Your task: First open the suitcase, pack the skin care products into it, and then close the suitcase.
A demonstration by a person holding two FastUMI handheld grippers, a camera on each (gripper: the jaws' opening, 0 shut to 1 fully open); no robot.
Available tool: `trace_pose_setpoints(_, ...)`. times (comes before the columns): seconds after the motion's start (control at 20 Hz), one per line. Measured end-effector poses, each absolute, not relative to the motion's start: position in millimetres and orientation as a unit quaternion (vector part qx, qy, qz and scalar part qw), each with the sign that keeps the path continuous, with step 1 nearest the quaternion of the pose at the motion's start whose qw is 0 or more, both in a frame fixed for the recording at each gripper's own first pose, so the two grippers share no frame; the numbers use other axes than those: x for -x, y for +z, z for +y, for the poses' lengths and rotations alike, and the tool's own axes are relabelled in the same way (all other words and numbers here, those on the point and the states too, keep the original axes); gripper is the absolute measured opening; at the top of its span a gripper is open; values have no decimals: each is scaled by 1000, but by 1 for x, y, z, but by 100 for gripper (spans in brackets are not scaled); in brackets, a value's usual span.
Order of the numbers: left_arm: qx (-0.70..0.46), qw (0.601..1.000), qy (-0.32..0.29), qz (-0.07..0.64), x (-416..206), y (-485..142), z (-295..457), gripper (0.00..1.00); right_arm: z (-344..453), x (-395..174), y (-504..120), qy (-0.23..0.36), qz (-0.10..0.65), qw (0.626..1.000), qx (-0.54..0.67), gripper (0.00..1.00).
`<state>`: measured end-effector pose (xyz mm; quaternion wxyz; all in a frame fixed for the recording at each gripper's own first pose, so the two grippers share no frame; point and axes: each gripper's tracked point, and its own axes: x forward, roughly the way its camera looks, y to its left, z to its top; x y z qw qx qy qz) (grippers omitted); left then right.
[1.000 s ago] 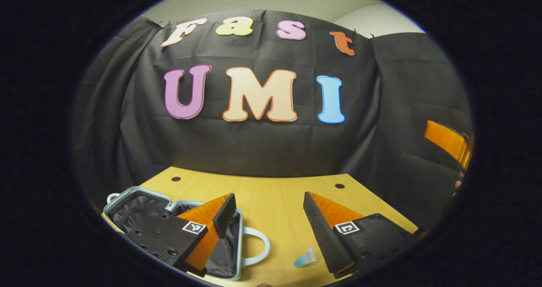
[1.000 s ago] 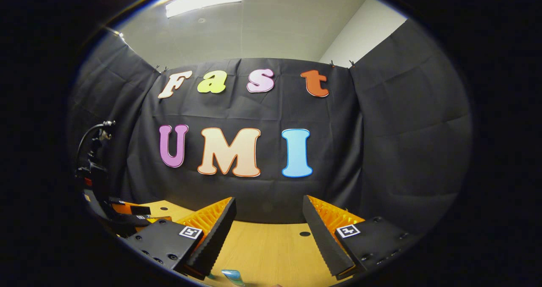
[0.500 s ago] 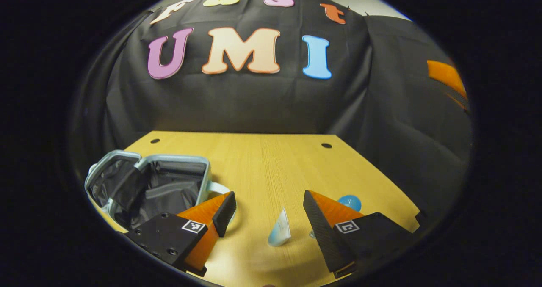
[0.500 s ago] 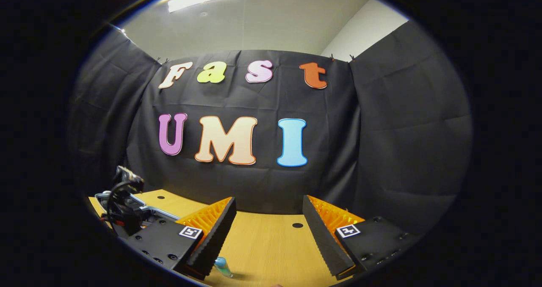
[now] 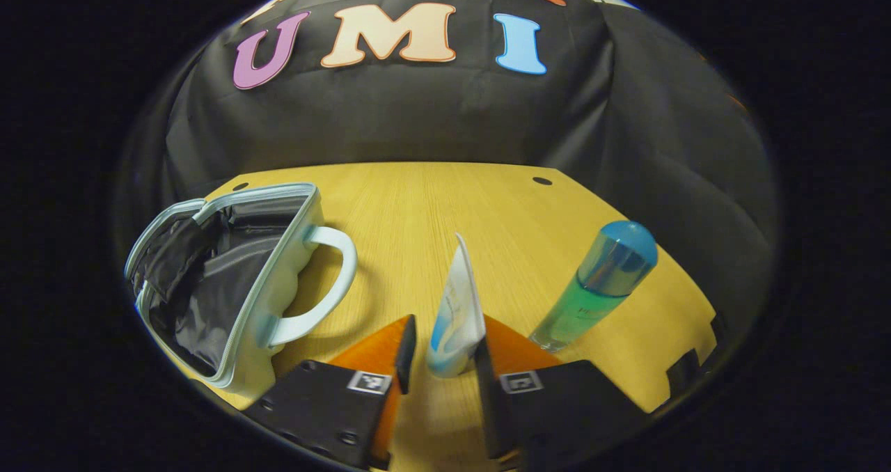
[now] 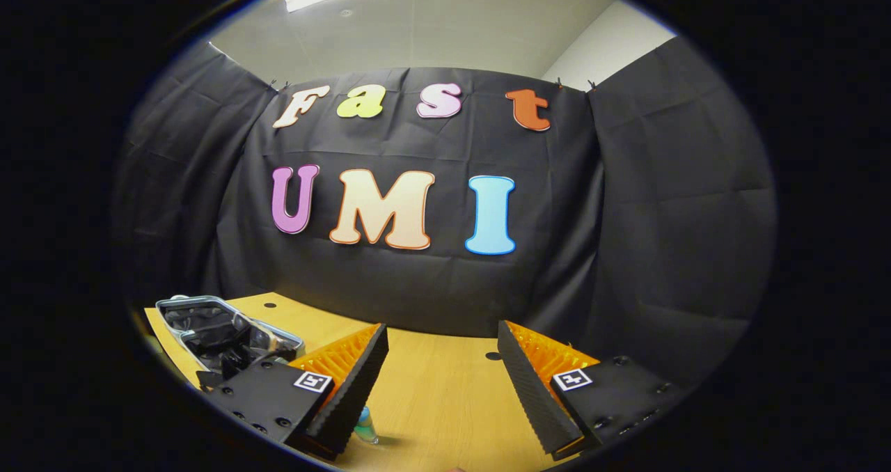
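A pale blue suitcase [image 5: 278,277] lies open on the wooden table [image 5: 418,200], at the left of the left gripper view, its dark lining showing. A white and blue tube [image 5: 456,312] stands upright on its cap in the middle of that view. My left gripper [image 5: 443,360] is shut on its lower part, one finger at each side. A green bottle with a blue cap [image 5: 602,277] stands to the tube's right. My right gripper [image 6: 445,388] hangs open over the table with nothing between its fingers. The open suitcase [image 6: 216,326] lies to its left, and the bottle [image 6: 364,427] peeks out under its left finger.
The table [image 6: 438,402] ends at black cloth walls at the back and right. Two small round holes [image 5: 541,180] sit near its far edge. Bare wood lies between the suitcase handle [image 5: 327,277] and the tube.
My left gripper tilted down and moved forward to the tube, and its fingers went from wide apart to shut on it. The right gripper stayed open and hardly moved.
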<state>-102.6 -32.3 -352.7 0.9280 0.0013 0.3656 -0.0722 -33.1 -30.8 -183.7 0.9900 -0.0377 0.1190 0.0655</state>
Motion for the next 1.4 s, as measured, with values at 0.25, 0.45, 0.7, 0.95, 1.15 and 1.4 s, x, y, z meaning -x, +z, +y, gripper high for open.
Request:
trace_pose_setpoints(0.25,1,925,-94,368,100,-336,-30,19,-6,27,-208,86,145,986,16,99)
trace_pose_setpoints(0.45,12,933,-101,345,91,-285,-16,23,20,26,-252,100,183,978,8,99)
trace_pose_setpoints(0.7,2,942,-103,320,82,-232,9,23,53,44,-324,123,247,961,8,99)
trace_pose_setpoints(0.95,0,946,-96,310,79,-204,30,23,59,66,-386,126,301,945,29,99)
trace_pose_setpoints(1.15,-7,946,-86,312,83,-194,49,23,56,83,-421,125,336,933,35,91)
trace_pose_setpoints(1.4,-13,946,-59,318,91,-190,78,23,59,83,-424,121,333,935,32,59)
